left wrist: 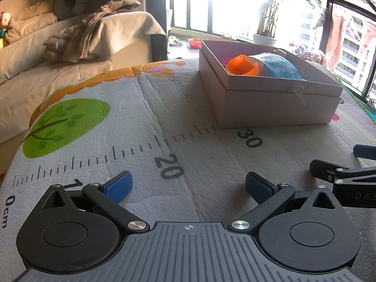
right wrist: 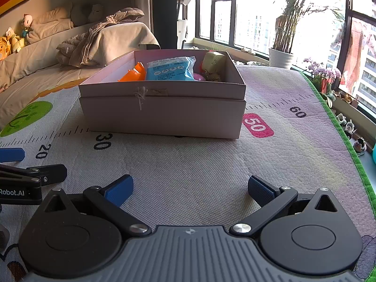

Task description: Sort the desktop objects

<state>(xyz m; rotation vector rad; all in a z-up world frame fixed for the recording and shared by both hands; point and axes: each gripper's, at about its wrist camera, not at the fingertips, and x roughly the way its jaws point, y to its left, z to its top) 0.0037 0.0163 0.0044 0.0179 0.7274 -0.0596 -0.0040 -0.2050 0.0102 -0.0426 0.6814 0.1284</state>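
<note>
Home living room, covered sofa (right wrist: 70,54), plush toys (right wrist: 14,38), potted plant (right wrist: 282,54), balcony windows (right wrist: 253,11)

Bright daylight from the windows (left wrist: 235,4), blown-out glare; dim shadowed foreground; fisheye bending at edges

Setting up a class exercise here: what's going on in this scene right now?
Nothing is being handled. The left gripper and right gripper are both open and empty over the ruler-print mat. Ahead, the open box already holds an orange toy, a blue packet and other small items.
</note>
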